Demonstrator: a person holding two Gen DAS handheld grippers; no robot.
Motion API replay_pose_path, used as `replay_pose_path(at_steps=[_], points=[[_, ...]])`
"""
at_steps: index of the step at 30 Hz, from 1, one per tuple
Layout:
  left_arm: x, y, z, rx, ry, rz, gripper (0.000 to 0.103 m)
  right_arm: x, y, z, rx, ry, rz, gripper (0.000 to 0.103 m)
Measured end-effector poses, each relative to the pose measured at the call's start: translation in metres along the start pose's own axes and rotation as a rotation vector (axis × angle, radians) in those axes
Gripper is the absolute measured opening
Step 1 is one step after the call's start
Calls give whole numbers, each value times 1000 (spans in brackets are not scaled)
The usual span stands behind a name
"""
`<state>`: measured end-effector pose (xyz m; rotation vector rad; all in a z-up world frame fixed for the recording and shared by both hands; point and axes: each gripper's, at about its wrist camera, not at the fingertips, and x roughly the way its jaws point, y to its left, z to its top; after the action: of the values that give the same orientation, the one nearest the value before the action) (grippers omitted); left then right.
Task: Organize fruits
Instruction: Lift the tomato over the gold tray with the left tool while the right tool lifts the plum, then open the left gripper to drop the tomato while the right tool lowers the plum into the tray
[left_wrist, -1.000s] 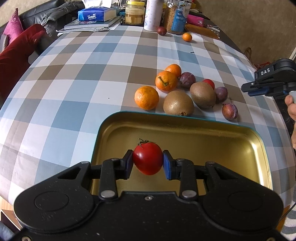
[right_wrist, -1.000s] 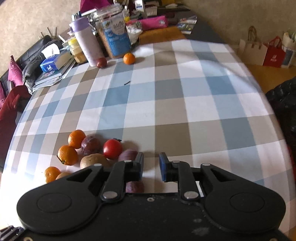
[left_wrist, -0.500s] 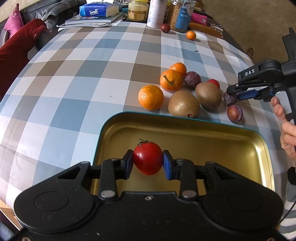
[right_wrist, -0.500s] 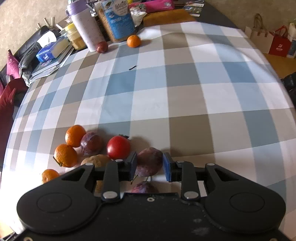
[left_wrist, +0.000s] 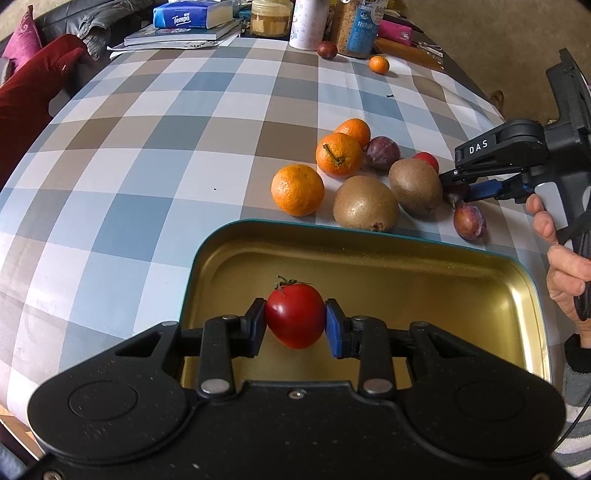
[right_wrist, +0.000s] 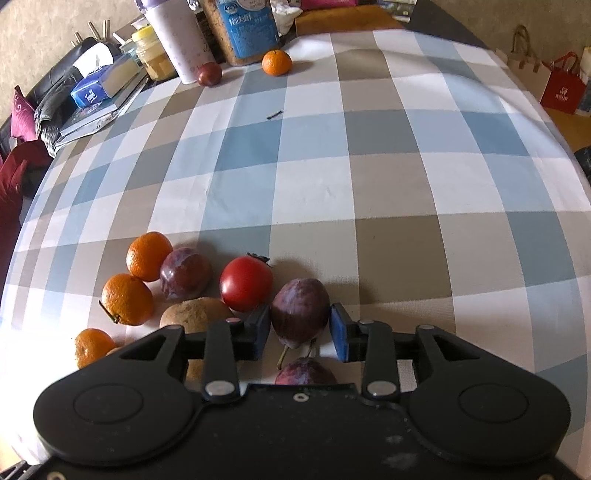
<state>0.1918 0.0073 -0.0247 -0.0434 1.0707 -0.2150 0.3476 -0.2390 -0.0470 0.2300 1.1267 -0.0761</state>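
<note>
Gold-lined tin tray (left_wrist: 480, 280) on the desk (left_wrist: 147, 155) has no fruit lying in it; the left gripper (left_wrist: 295, 325) pinches a tomato (left_wrist: 294, 319) just above it. Beyond the tray, the right gripper (right_wrist: 300, 330) is opening around a plum (right_wrist: 300, 312), pads not quite touching.

Right wrist view: second plum (right_wrist: 305, 372) mostly hidden behind the gripper body, only its top and stem visible. Kiwi (right_wrist: 195, 313) near half covered by the left finger (right_wrist: 258, 332). Nearest orange (right_wrist: 93, 345) washed out by glare at its near side.

Left wrist view: tin tray (left_wrist: 369, 236) near rim hidden behind the gripper body. Small tomato (left_wrist: 426, 160) mostly behind the far kiwi (left_wrist: 415, 186). Plum (left_wrist: 456, 192) under the right gripper (left_wrist: 466, 188) largely covered. Person's hand (left_wrist: 565, 266) cut off at the right edge.
</note>
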Motion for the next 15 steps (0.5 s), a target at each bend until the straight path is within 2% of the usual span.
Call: replay_pose_path(at_steps=[8, 12, 15], points=[[2, 0, 1, 10, 18, -2, 42, -31, -9, 0, 41, -75, -4, 35], [0, 2, 2, 12, 33, -8, 42, -63, -11, -12, 42, -109, 19, 35], [-1, 3, 1, 15, 51, -17, 42, -81, -10, -27, 35, -96, 46, 35]])
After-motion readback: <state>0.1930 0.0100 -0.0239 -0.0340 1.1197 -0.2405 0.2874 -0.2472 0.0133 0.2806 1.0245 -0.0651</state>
